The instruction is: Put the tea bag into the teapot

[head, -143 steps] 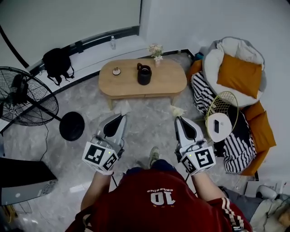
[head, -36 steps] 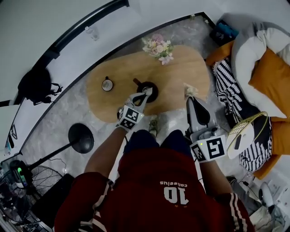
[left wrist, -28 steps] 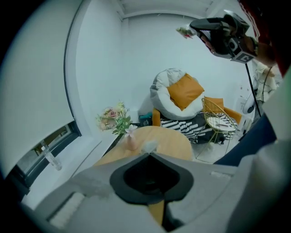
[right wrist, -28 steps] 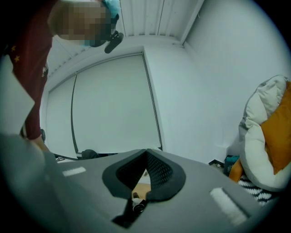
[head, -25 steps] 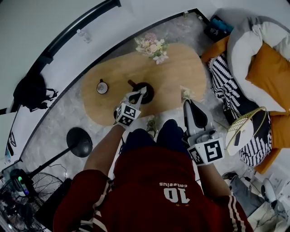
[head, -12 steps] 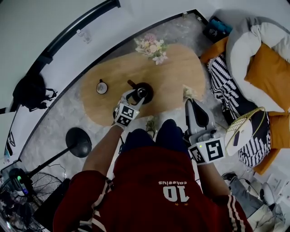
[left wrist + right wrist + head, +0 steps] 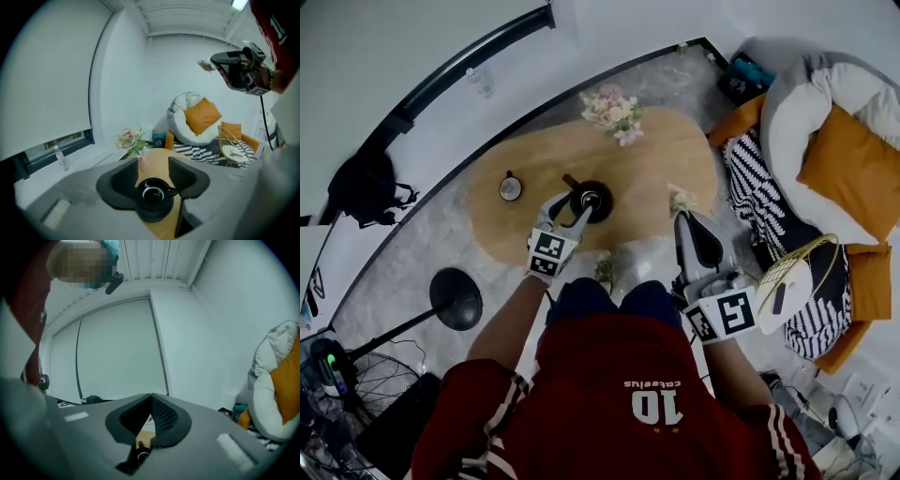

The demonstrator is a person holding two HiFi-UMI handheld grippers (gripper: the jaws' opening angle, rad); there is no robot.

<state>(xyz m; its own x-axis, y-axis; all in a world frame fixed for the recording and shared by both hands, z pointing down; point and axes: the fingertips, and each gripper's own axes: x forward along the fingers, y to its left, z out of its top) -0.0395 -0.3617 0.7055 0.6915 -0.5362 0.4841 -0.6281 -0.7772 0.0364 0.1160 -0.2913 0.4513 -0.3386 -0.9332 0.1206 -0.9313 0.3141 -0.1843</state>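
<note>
My left jaws (image 7: 154, 169) stand spread as wide as they go, having just opened, and they hold nothing. In the left gripper view the black teapot (image 7: 152, 200) sits low in the middle of the frame, between the two pads but beneath them and untouched, with its round mouth facing up and its lid off. A pale spot shows in that mouth in the head view, but I cannot tell what it is.

My right jaws (image 7: 150, 399) are closed tight. In the head view a small pale tea bag (image 7: 680, 199) sticks out from their tips, just right of the frame's middle. It hangs past the near edge of the wooden tabletop (image 7: 661, 155), well apart from the teapot. In the left gripper view the same tea bag shows at the upper right, pinched at the end of the right gripper.

In the head view the teapot stands near the tabletop's near edge, a little above the middle of the frame. A small cup (image 7: 511, 187) sits to its left. A bunch of flowers (image 7: 612, 111) stands at the far edge, toward the top of the frame.
</note>
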